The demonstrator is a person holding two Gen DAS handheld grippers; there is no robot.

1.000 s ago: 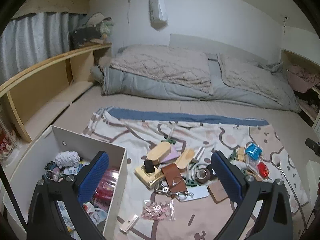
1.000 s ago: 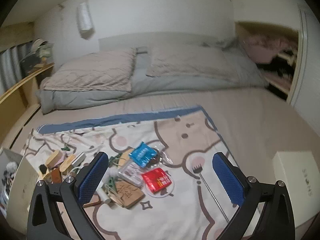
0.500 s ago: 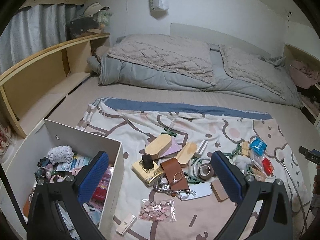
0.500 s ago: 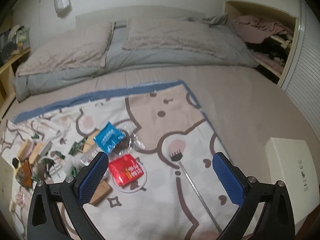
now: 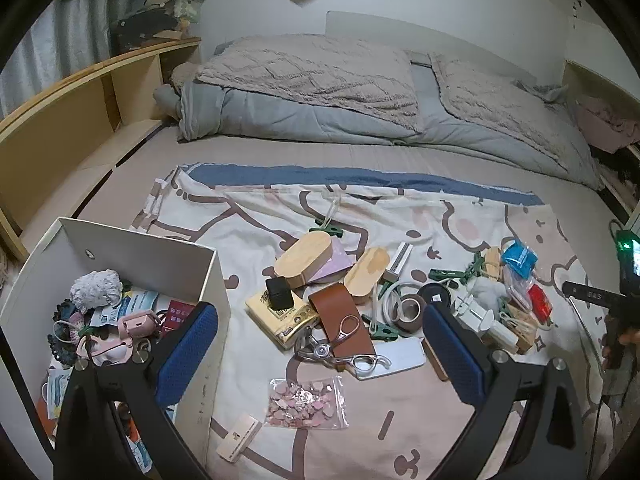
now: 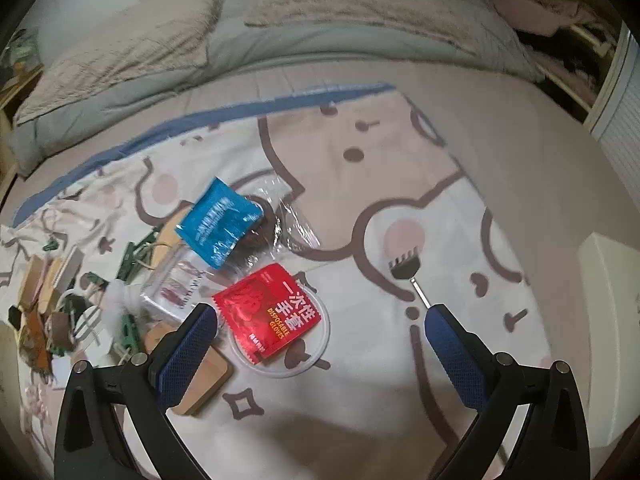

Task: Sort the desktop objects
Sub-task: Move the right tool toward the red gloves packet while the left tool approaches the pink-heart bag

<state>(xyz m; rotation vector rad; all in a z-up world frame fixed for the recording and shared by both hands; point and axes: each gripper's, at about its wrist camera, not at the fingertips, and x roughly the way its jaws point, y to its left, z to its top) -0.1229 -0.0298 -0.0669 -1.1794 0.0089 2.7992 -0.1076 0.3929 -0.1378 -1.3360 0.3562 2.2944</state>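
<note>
Small objects lie scattered on a cartoon-print cloth (image 5: 256, 216) spread over a bed. In the left wrist view my left gripper (image 5: 320, 348) hangs open above a brown leather strap (image 5: 340, 316), scissors (image 5: 352, 360) and a bag of pink pieces (image 5: 306, 398). At its left stands a white box (image 5: 140, 248) holding sorted items. In the right wrist view my right gripper (image 6: 320, 332) is open, low over a red glove packet (image 6: 268, 308) on a clear lid (image 6: 320, 344). A blue packet (image 6: 218, 222) lies beyond, and a metal back scratcher (image 6: 406, 270) reaches to the right finger.
Wooden oval cases (image 5: 304, 260), a tape roll (image 5: 410, 312), green clips (image 5: 380, 330) and a yellow box (image 5: 280, 316) crowd the cloth's middle. Folded blankets (image 5: 320, 76) lie at the bed's far end. A wooden shelf (image 5: 60, 108) runs along the left. A white box (image 6: 612, 280) sits at right.
The right gripper has dropped and moved forward toward the red packet, which now looms large between its fingers. The left gripper has shifted slightly forward over the pile. Both stay open.
</note>
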